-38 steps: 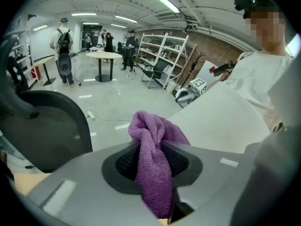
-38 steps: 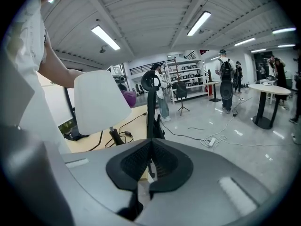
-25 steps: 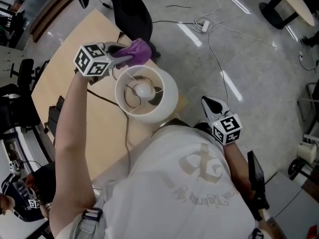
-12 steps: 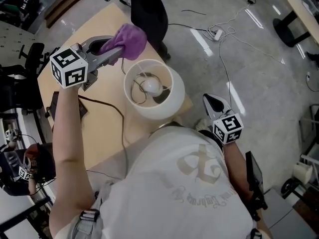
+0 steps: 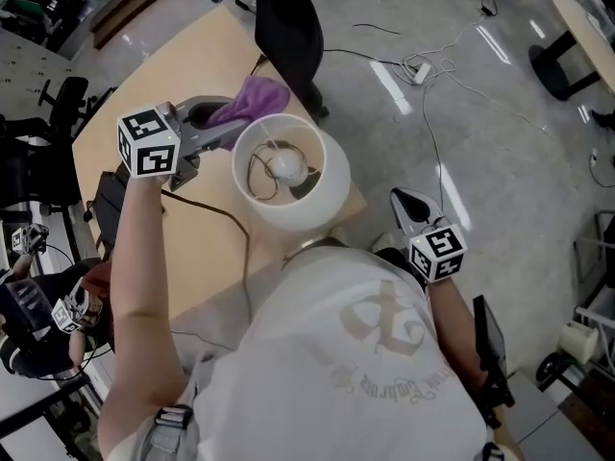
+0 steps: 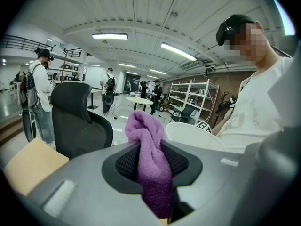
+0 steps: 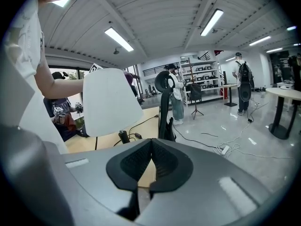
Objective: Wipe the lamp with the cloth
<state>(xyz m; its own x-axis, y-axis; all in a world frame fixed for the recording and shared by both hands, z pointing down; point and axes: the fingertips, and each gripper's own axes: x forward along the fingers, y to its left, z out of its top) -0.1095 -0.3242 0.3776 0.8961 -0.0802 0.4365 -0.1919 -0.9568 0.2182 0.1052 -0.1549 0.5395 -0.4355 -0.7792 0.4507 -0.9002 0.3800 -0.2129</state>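
Note:
A white lamp shade [image 5: 288, 176] stands on the wooden table [image 5: 159, 75], its bulb showing from above. The purple cloth [image 5: 252, 99] sits at the shade's far left rim, bunched between the jaws of my left gripper [image 5: 226, 123], which is shut on it. In the left gripper view the cloth [image 6: 150, 159] fills the gap between the pads and the shade [image 6: 193, 135] lies just beyond it. My right gripper [image 5: 408, 203] hangs low at the right of the shade, jaws shut with nothing in them. Its own view shows the shade [image 7: 110, 102] to the left.
A black office chair [image 5: 283, 27] stands at the table's far edge. A dark lamp cord [image 5: 216, 205] runs across the table top. Cables and a power strip [image 5: 418, 65] lie on the floor, and people stand in the room beyond.
My left gripper swung up and left with the cloth, away from the shade, then came back down to the shade's far left rim. The right gripper stayed where it was.

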